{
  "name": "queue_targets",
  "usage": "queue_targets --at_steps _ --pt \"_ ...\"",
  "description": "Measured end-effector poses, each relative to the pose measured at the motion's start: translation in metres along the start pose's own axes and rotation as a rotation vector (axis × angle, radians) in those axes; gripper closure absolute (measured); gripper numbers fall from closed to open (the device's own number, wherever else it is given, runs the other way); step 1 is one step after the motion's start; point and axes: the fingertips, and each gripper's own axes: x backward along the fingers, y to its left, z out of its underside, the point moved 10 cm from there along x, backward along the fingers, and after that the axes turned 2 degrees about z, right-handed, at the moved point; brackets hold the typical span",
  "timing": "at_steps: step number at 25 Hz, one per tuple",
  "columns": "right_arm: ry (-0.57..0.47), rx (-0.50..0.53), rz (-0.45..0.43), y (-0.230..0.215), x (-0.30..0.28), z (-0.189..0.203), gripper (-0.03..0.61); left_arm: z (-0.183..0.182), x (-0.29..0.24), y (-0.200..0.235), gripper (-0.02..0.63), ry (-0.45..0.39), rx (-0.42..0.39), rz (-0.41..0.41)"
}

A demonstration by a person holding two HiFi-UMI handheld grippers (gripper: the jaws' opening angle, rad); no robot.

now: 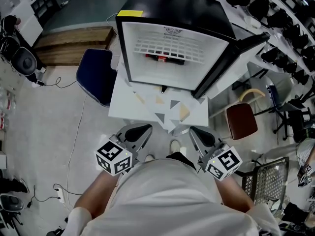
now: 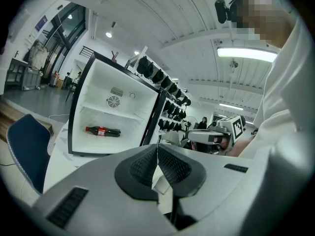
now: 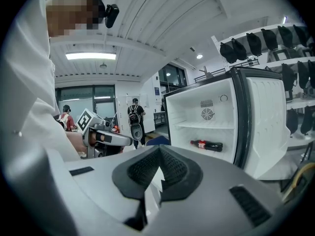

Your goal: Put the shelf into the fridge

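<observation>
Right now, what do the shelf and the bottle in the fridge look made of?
Shelf: likely white-coated wire; it shows as an open grid of thin bars. Bottle: probably plastic, slight sheen, dark contents and red label; too small to be sure.

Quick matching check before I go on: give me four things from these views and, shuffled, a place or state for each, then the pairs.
Things:
1. bottle
2. blue chair
3. brown stool
4. left gripper

Places or states:
A. shut, nothing held
B. lying inside the fridge
C. at the left of the table in the head view
D. at the right of the table in the head view

Pairs: 1-B, 2-C, 3-D, 4-A
</observation>
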Motion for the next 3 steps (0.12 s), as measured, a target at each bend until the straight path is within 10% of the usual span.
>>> queue_targets --at_steps 3 --pt "-0.001 -0.002 0.004 -0.0111 0.0 -0.0011 0.571 -0.0034 -0.0105 0.0033 0.592 -0.002 0.0 -0.003"
